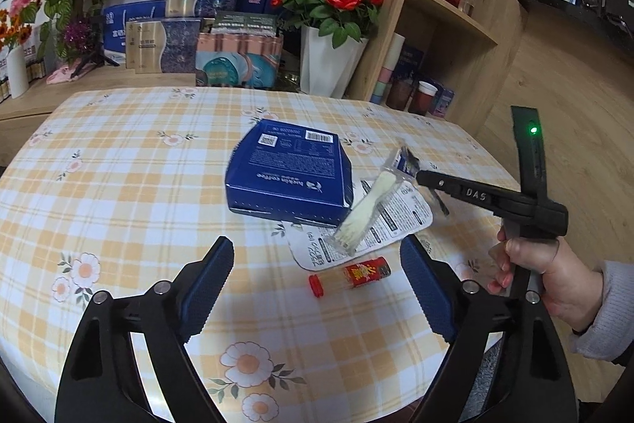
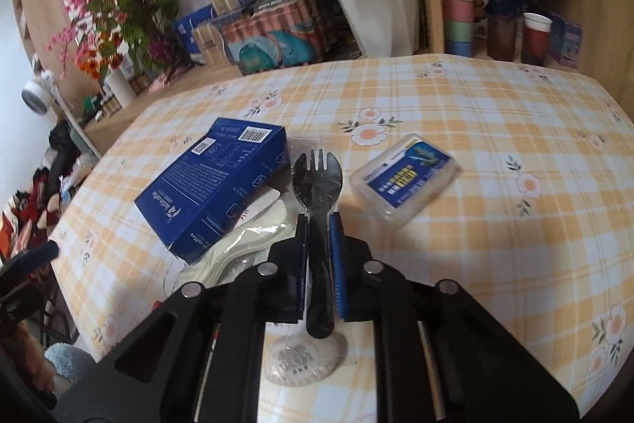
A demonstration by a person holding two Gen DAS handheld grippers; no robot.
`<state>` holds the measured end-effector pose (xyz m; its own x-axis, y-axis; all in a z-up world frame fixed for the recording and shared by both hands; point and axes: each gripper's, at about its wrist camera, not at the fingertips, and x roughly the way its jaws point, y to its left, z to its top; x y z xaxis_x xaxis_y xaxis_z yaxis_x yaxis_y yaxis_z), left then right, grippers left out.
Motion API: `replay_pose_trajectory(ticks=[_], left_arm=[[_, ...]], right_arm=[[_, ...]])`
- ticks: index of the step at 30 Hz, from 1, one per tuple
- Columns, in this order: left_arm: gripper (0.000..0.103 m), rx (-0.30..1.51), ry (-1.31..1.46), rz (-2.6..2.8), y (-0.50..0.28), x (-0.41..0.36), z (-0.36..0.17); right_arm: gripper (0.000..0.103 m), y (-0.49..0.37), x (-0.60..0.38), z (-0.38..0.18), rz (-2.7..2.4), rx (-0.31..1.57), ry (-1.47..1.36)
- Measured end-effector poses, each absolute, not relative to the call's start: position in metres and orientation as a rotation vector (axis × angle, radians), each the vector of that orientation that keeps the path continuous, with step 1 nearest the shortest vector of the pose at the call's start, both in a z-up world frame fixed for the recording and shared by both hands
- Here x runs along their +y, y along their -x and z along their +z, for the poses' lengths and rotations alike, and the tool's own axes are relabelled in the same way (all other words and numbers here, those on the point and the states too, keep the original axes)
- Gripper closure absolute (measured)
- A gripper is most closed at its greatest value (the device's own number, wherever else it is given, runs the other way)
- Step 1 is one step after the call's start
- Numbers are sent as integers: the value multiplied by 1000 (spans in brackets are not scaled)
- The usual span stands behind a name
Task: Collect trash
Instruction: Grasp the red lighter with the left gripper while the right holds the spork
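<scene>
Blue box (image 2: pixel 214 189) covers part of the white wrapper (image 2: pixel 253 244) left of the right gripper (image 2: pixel 320 224). Fine print on the box is unreadable. Round white packet (image 2: pixel 303 359) sits partly hidden under its fingers.

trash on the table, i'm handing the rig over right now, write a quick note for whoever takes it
Right tool: shut on the wrapped black spork, fork end pointing away.
Left tool: open, holding nothing, hovering over the near side of the table.
On the table: blue coffee box partly on a flat white wrapper; small red-capped bottle lying on its side between the left tool's fingers; clear lidded box with a blue label to the right.
Done: spork gripped. No bin is in view.
Left: box, wrapper, bottle, lidded box.
</scene>
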<state>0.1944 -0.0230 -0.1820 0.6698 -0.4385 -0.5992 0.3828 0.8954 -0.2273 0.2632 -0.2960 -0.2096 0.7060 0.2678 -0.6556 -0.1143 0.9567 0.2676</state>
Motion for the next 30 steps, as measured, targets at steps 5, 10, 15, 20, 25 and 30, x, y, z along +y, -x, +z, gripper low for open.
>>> replay_pose_trajectory(ticks=[5,10,15,20,25,30], left_arm=[[22,724,65,-496,-193,-36,-189],[24,739,37,-537,-196,-52,-191],[25,787,100,-557,-211,-57,-198],[28,823,90,-552,-216,-62,-211],[30,859,83,-567,-220,-70,-220],[35,898,69,-575,-227,-75,-233]], right_arm=[[89,-241,-303,-209,215,713,-201],[89,-224,-308,-215,207,689,-170],[89,-213,-317,-219,176,661,-195],[89,-208,-319,-223,177,652,-205],[89,-206,-318,-227,194,651,-208],[89,-204,-319,-229,211,650,-219]])
